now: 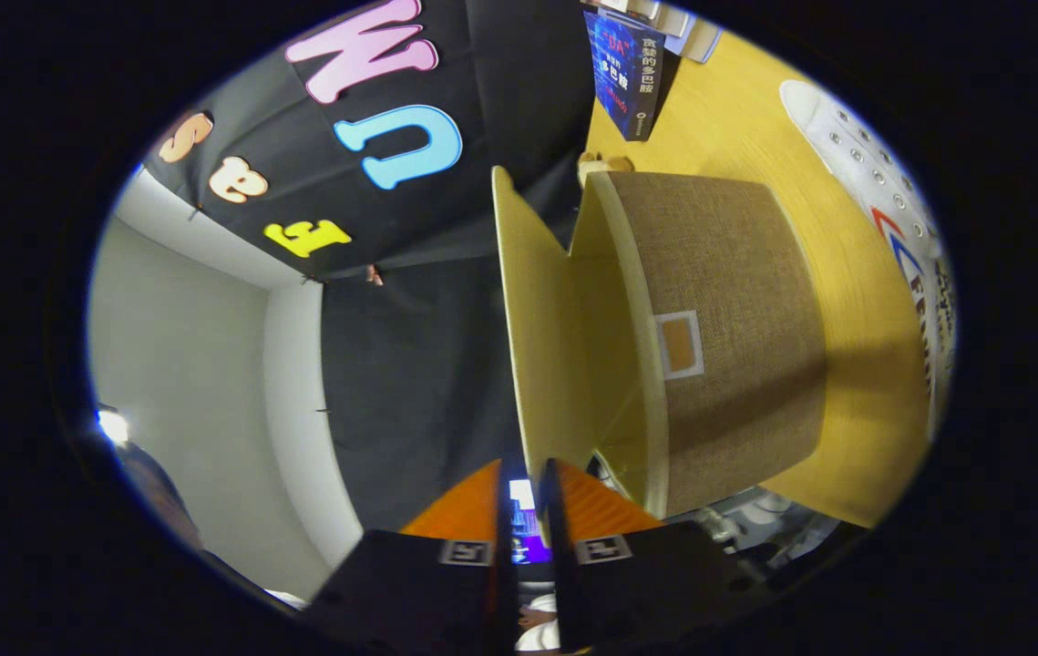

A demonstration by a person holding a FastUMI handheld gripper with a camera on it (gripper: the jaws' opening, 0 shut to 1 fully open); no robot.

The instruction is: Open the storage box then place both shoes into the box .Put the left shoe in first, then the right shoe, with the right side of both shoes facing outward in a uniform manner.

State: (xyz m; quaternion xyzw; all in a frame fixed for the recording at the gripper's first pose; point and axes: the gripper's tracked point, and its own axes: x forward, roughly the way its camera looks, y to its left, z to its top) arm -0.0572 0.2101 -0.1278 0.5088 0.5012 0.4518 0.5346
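The view is rolled sideways. The brown fabric storage box (737, 364) stands on the wooden table (728, 118). Its lid (537, 328), yellow on the inside, is swung up and away from the box's rim, leaving a wedge-shaped gap. The lid's free edge runs down into my gripper (529, 515), whose fingers stand close together and pinch that edge. A white lace-up shoe (883, 182) with red and blue markings lies on the table beyond the box's far side. The inside of the box is mostly hidden.
A dark blue book (625, 73) stands upright on the table past the box's end. A small tan object (603, 164) sits by the box's far corner. Pale, unclear things (755, 510) lie by the box's near end. The booth's black cloth and a white wall lie behind the lid.
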